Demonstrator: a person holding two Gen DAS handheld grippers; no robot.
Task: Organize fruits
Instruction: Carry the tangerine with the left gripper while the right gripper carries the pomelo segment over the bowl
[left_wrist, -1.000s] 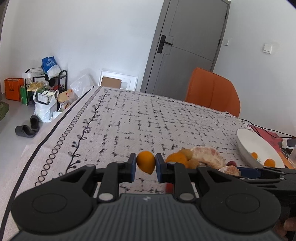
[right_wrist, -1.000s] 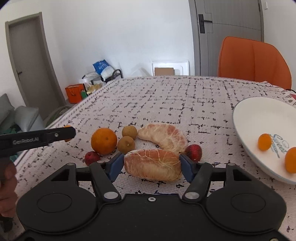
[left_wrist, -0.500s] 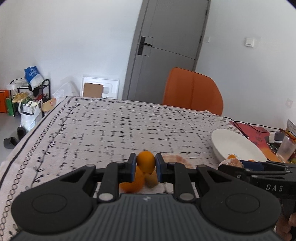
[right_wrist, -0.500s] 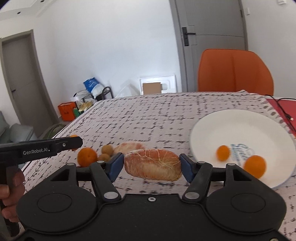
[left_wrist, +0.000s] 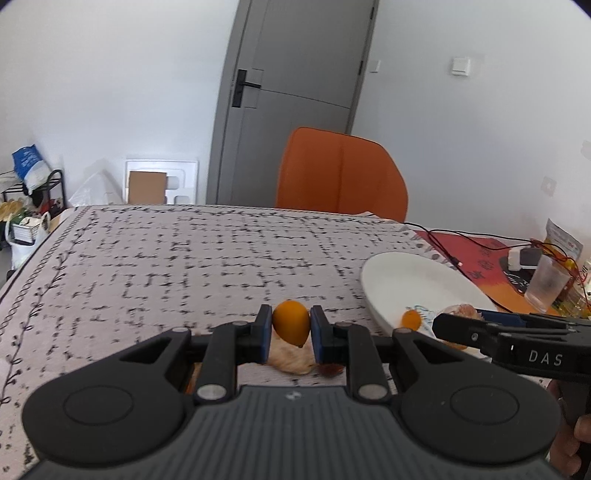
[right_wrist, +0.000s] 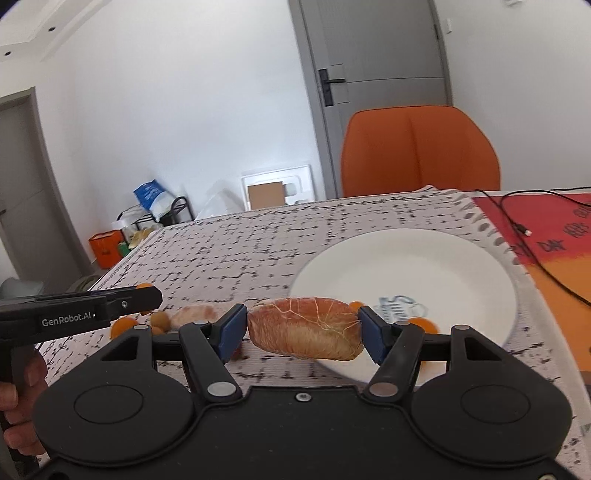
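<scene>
Item 1: left gripper. I have it clenched on a small orange fruit, pinched across its middle between the blue pads and carried above the table. I judge the side pinch keeps so round a thing from rolling free. The fruit is smooth and glossy, deep yellow-orange, oval, with a small point at its lower end.

Item 2: right gripper. I have it grasping a peeled citrus segment end to end, lengthwise between the pads. I judge this hold avoids crushing the soft flanks. The segment is pinkish-orange, netted with white pith, fibrous along its lower face. It hangs above the near rim of the plate.

Item 3: white plate, at 1 o'clock from the right gripper and at 2 o'clock from the left. Printed mark on its floor. At least two small orange fruits lie in it, partly hidden by the gripper. I take the plate as the collecting place.

Item 4: remaining fruit on the patterned tablecloth: a second segment, a brownish round fruit and an orange, clustered at 9 o'clock from the right gripper, not yet moved.
</scene>
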